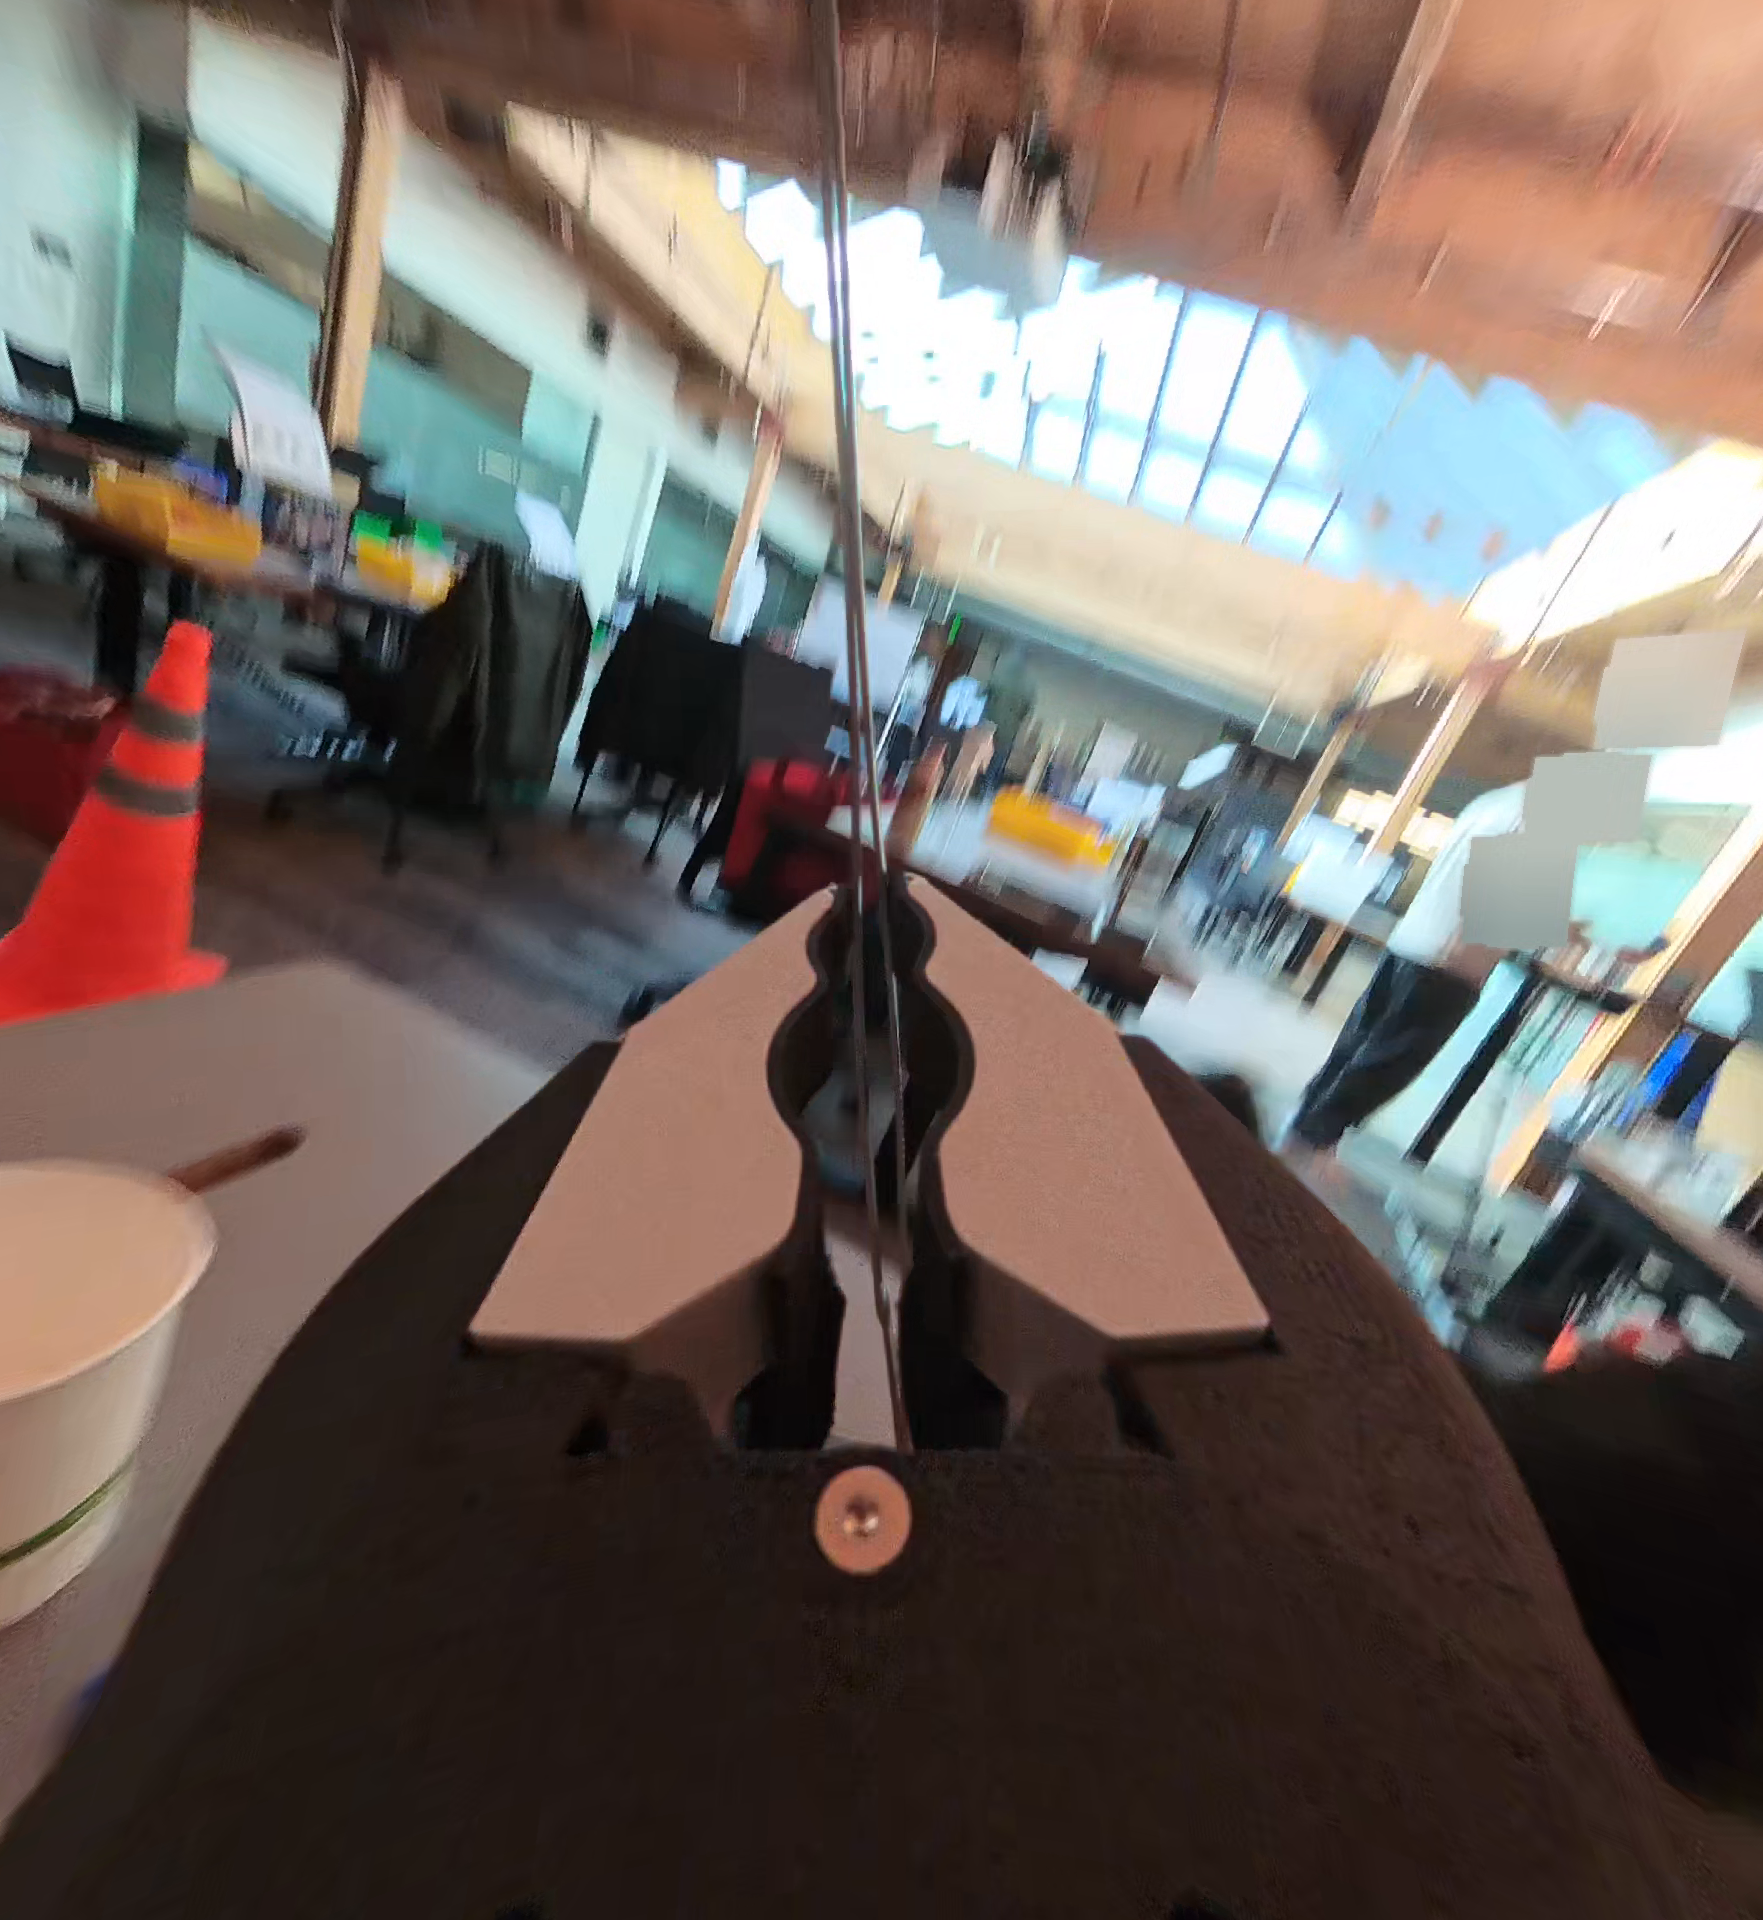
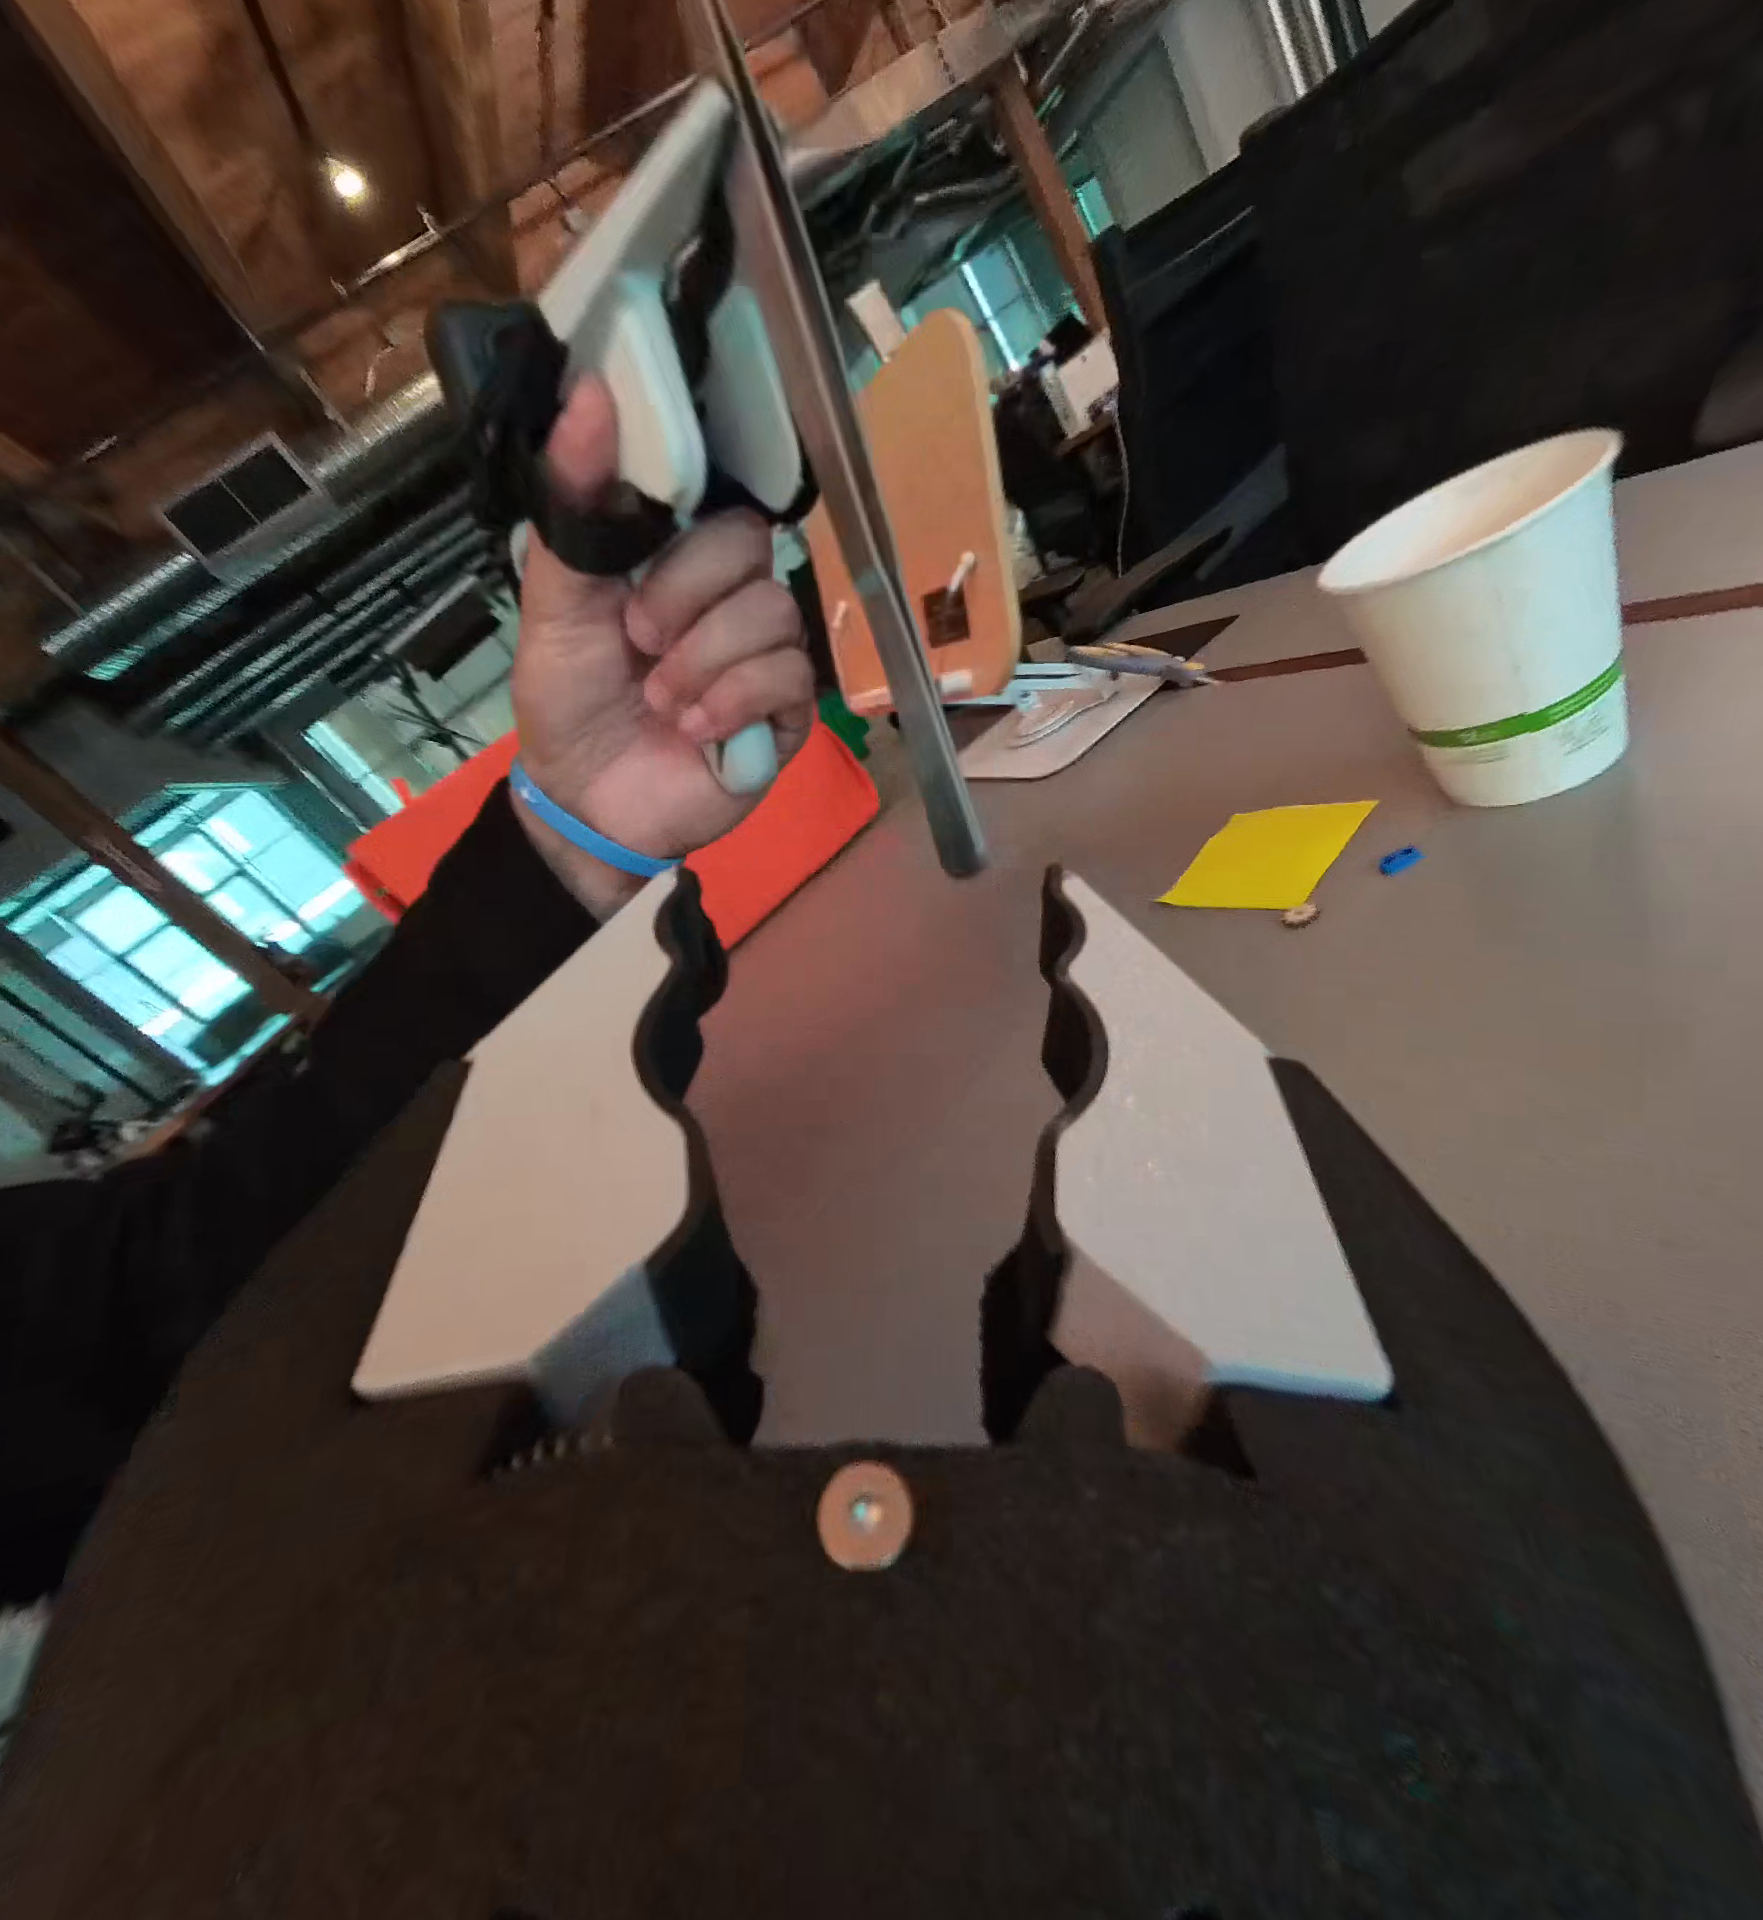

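My left gripper (image 1: 872,883) is shut on a long thin metal tool (image 1: 846,520), which runs up out of the jaws towards the ceiling. The right wrist view shows this gripper (image 2: 669,343) raised in a person's hand (image 2: 648,675), with the metal tool (image 2: 856,520) slanting down from it. The tool's lower end hangs just in front of my right gripper (image 2: 866,894), close to its right fingertip. My right gripper is open and empty above the grey table (image 2: 1479,1195).
A white paper cup (image 2: 1490,623) with a green band stands on the table and also shows in the left wrist view (image 1: 35,1382). Near it lie a yellow paper square (image 2: 1272,852), a small blue piece (image 2: 1399,859) and a small wooden gear (image 2: 1300,915). A wooden board on a stand (image 2: 918,499) and an orange cone (image 1: 118,852) are beyond.
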Motion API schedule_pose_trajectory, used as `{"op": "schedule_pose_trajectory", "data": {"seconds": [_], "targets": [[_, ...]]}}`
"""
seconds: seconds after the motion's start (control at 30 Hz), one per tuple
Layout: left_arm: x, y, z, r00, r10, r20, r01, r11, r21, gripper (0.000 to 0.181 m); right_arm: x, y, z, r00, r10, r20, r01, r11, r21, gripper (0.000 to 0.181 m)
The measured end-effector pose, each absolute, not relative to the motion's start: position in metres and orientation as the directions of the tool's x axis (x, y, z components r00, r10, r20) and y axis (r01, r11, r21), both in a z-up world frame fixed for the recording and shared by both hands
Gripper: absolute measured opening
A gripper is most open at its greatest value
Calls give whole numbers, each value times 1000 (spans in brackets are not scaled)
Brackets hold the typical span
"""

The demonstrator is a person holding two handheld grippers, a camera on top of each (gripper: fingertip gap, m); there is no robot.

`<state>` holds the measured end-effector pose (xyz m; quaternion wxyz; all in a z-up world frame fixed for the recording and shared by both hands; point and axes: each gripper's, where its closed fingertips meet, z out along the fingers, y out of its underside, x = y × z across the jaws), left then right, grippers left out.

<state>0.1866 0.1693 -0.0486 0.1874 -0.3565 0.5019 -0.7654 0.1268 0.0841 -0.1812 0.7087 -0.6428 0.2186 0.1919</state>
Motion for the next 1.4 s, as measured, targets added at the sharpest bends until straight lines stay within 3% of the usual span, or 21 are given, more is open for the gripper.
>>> {"op": "schedule_pose_trajectory", "data": {"seconds": [0.2,0.43,0.73,0.93,1.13,1.4], "targets": [[172,156,4,-717,-508,477,33,-708,-705,5,122,104,-134,667,280,-690,-740,357,-571,64],[160,134,3,-733,-414,540,28,-811,-584,5,132,93,-71,695,401,-596,-705,541,-458,41],[157,122,-28,-755,-334,564,11,-867,-499,6,138,71,-66,764,357,-537,-634,566,-527,17],[160,128,-37,-739,-340,582,26,-877,-480,6,139,83,-81,784,306,-541,-616,500,-609,26],[160,145,-34,-721,-355,595,78,-895,-440,6,133,99,-90,762,312,-567,-641,484,-595,36],[159,142,-44,-723,-325,609,62,-909,-411,6,131,102,-83,761,319,-565,-641,504,-579,26]]}}
